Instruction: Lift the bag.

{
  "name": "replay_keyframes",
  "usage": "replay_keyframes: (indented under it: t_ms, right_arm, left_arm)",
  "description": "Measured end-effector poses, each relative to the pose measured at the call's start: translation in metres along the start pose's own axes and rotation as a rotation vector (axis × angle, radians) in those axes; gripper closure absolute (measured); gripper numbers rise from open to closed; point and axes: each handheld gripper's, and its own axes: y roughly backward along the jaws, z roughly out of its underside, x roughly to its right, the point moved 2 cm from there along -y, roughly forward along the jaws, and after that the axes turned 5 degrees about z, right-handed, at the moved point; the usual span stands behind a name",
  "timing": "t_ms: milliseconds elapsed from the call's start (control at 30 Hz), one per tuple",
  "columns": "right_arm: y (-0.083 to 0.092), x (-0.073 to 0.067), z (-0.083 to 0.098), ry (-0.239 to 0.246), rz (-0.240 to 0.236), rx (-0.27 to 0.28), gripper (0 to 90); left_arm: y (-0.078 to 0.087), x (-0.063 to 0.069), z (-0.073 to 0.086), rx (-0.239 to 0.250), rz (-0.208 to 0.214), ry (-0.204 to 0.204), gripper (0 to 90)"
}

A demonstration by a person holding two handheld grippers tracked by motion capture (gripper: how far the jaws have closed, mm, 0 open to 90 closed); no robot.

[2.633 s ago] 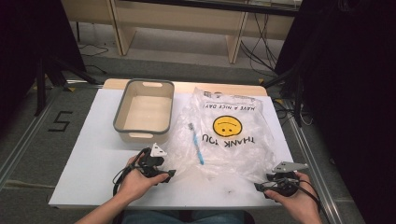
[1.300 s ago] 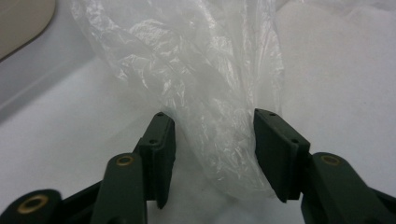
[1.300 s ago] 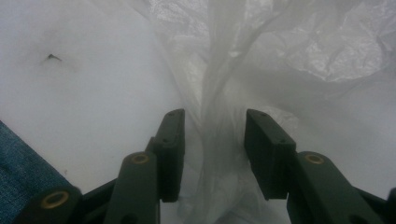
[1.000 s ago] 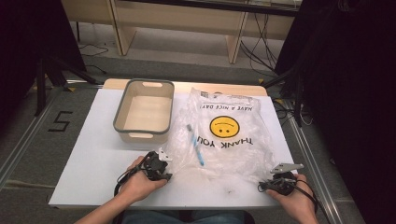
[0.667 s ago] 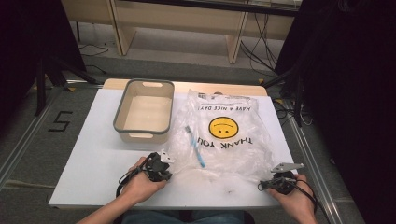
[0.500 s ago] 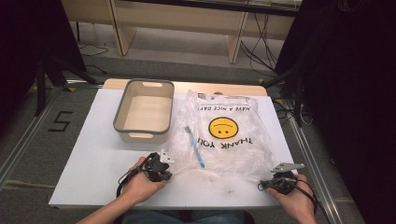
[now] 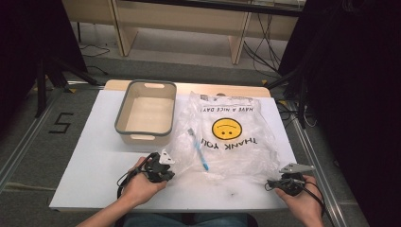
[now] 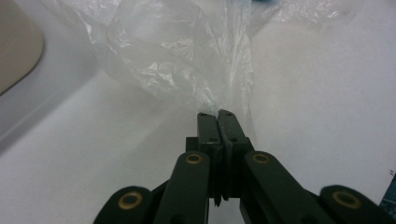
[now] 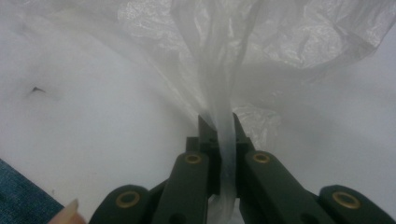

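A clear plastic bag [image 7: 236,151] with a yellow smiley and "THANK YOU" print lies flat on the white table [image 7: 90,161]. A blue toothbrush [image 7: 198,149] lies at the bag's left part; whether it is on or inside the bag I cannot tell. My left gripper [image 7: 169,170] is at the bag's near left corner. In the left gripper view it [image 8: 218,113] is shut on a bunched fold of the film [image 8: 187,60]. My right gripper [image 7: 274,182] is at the near right corner, and in its own view it [image 9: 219,122] is shut on a strip of the bag [image 9: 219,70].
An empty grey bin [image 7: 124,118] with beige inside stands left of the bag, at the table's far side. Bare white tabletop stretches left of my left hand. The table's front edge runs just under both hands. Dark stands and cables flank the table.
Both grippers' jaws have closed onto the bag's near corners. The left gripper edged in toward the bag, whose film is now bunched at its tips. The hands have kept still since.
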Motion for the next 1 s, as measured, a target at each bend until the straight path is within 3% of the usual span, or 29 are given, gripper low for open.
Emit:
replay_keyframes:
  t_ms: [567, 1000]
  right_arm:
    - [0.01, 0.004, -0.004, -0.017, 0.067, 0.071, 90.0]
    - [0.02, 0.006, -0.009, -0.019, 0.113, 0.15, 90.0]
  left_arm:
    - [0.018, 0.001, -0.012, 0.118, -0.033, -0.036, 89.3]
    - [0.033, -0.003, -0.018, 0.2, -0.069, -0.036, 89.4]
